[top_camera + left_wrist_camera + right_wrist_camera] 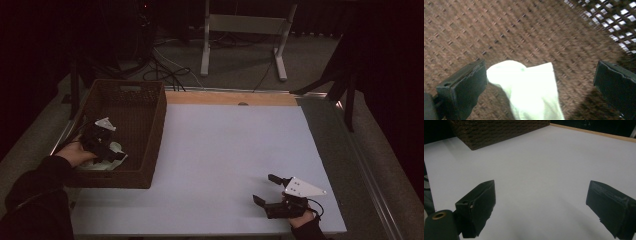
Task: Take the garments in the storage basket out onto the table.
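My left tool [540, 82] hangs agape over the white cloth [531, 90] in the basket [150, 125]; soft, light, I'd pinch its bunched edge. Right tool [272, 192] agape too.

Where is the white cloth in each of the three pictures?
High view: the white cloth lies in the near-left corner of the brown woven basket, under the left tongs.
Left gripper view: bottom centre, on the basket floor, between the open jaws and nearer the left one.
Right gripper view: I can't find the cloth here.
Shared landmark: the basket, whose outer wall sits at the top left of the right gripper view.
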A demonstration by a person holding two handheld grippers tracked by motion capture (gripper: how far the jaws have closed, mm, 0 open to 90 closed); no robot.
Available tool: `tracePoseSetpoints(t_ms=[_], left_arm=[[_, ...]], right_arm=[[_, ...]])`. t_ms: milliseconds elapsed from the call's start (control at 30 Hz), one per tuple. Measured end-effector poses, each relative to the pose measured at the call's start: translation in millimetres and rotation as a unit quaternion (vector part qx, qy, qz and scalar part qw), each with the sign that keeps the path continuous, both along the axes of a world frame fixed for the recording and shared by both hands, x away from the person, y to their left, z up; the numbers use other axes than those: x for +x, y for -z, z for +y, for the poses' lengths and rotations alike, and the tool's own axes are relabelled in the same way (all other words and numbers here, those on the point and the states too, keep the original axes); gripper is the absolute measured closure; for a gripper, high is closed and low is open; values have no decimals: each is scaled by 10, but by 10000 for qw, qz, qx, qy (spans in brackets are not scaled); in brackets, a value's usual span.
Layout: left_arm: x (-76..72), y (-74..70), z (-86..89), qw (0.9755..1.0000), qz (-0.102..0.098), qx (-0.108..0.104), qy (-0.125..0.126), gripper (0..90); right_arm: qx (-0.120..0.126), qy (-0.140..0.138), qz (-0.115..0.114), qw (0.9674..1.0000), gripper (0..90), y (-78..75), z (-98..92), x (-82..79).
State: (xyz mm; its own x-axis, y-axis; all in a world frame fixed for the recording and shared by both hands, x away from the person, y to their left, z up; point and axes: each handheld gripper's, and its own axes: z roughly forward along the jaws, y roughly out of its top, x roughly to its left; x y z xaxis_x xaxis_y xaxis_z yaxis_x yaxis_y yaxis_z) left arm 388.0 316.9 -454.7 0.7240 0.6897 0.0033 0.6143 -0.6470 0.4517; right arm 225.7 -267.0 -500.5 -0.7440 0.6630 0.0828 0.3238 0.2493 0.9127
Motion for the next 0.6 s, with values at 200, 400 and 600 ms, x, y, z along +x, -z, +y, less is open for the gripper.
tracePoseSetpoints(t_ms=[200, 400, 600], left_arm=[[43, 80, 31, 9992, 281, 217, -158, 0], [84, 154, 48, 9967, 621, 421, -309, 0], [111, 230, 27, 9928, 951, 643, -330, 0]], right_arm=[[-7, -1, -4, 10000, 94, 0, 4, -4], [28, 15, -13, 10000, 95, -5, -4, -6], [48, 11, -3, 10000, 94, -5, -5, -2]])
